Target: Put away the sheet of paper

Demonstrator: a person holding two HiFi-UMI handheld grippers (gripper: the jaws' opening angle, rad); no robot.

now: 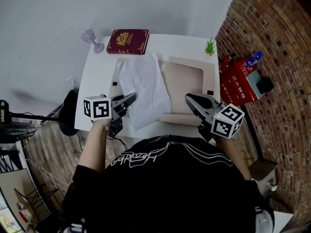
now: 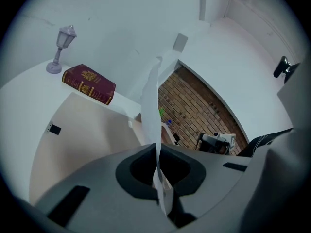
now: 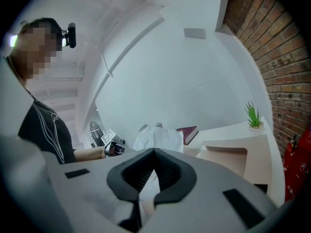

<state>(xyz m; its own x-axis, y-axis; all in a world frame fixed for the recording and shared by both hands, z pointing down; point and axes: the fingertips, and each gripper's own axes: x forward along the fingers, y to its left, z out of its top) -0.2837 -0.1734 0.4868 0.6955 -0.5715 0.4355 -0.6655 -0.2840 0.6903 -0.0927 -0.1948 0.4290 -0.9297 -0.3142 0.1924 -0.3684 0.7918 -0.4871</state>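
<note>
A crumpled white sheet of paper [image 1: 142, 87] lies on the white table [image 1: 99, 72], left of an open beige folder [image 1: 187, 79]. My left gripper [image 1: 132, 97] is at the sheet's left edge and is shut on it. In the left gripper view the paper [image 2: 151, 106] rises edge-on from between the closed jaws of the left gripper [image 2: 157, 147]. My right gripper [image 1: 188, 97] hovers over the folder's near edge. In the right gripper view the right gripper [image 3: 154, 150] has its jaw tips meeting, with no object seen clamped between them, and the paper [image 3: 158, 139] stands beyond them.
A maroon book [image 1: 128, 41] and a small purple lamp [image 1: 92, 39] sit at the table's far edge, with a little green plant [image 1: 210, 46] at the far right corner. A red box [image 1: 239, 84] stands on the floor by the brick wall. A black stool [image 1: 68, 111] is at the left.
</note>
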